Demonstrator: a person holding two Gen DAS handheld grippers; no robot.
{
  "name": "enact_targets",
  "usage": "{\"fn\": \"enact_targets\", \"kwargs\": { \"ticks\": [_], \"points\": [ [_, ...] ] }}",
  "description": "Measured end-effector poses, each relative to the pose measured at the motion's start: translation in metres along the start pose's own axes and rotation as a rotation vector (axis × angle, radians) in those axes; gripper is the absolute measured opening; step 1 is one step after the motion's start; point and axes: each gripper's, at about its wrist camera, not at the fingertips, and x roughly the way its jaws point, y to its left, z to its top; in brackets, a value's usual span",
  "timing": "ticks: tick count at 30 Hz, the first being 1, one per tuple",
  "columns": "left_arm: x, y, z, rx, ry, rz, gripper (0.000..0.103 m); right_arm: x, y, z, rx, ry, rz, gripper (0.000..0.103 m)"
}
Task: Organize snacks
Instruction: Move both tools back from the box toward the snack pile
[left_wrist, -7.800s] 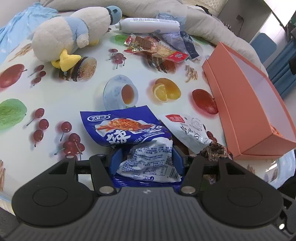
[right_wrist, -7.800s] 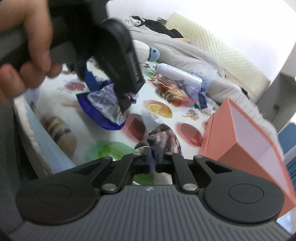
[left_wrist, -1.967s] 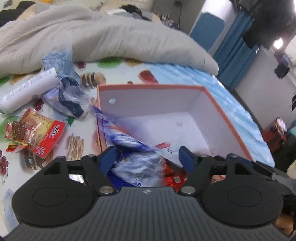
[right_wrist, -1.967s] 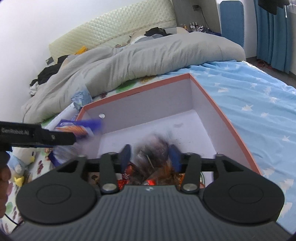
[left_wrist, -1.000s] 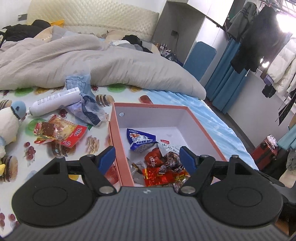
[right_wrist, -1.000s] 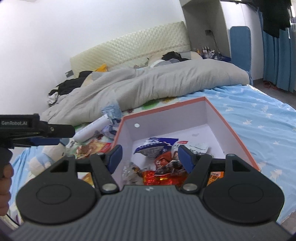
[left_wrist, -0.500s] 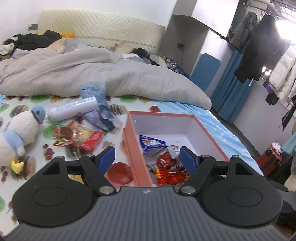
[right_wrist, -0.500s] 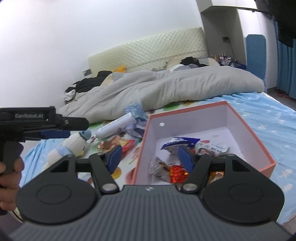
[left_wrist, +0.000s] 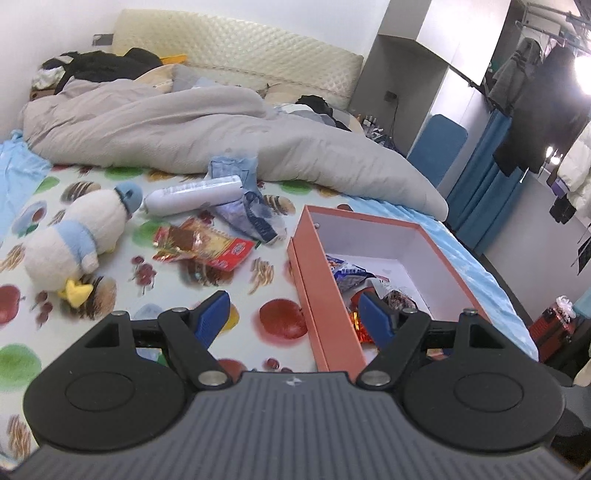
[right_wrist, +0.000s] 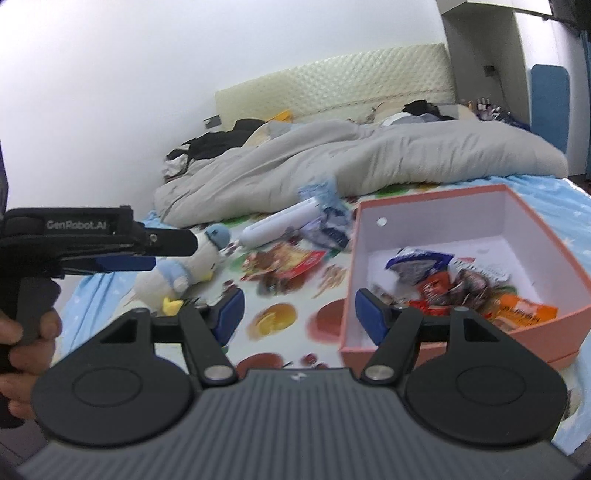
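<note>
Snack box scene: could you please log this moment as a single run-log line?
left gripper: open, empty | right gripper: open, empty | orange box: holds several snack packets | red snack packet: on printed cloth, outside box

Left gripper and right gripper: dark grey ribbed housing, two black round-lobed linkage arms with silver pivot screws, blue finger pads. Seen from the right wrist, the left unit is black with white "GenRobot.AI" lettering, on a pistol handle in a hand
</note>
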Motion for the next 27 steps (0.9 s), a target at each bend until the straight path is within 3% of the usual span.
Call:
{"fn": "enact_targets", "kwargs": {
  "ticks": [12, 22, 27],
  "points": [
    [-0.003, 0.048, -0.019, -0.076, 0.010, 0.060, 0.081, 0.018, 0.036, -0.014, -0.045, 0.049, 0.053, 0.069],
    [0.030, 0.084, -0.013, -0.119, 0.036, 0.093, 0.082, 0.064, 0.050, -0.007, -0.051, 0.049, 0.051, 0.069],
    [0.054, 0.106, -0.005, -0.139, 0.042, 0.102, 0.087, 0.091, 0.058, 0.000, -0.077, 0.040, 0.063, 0.069]
  ]
}}
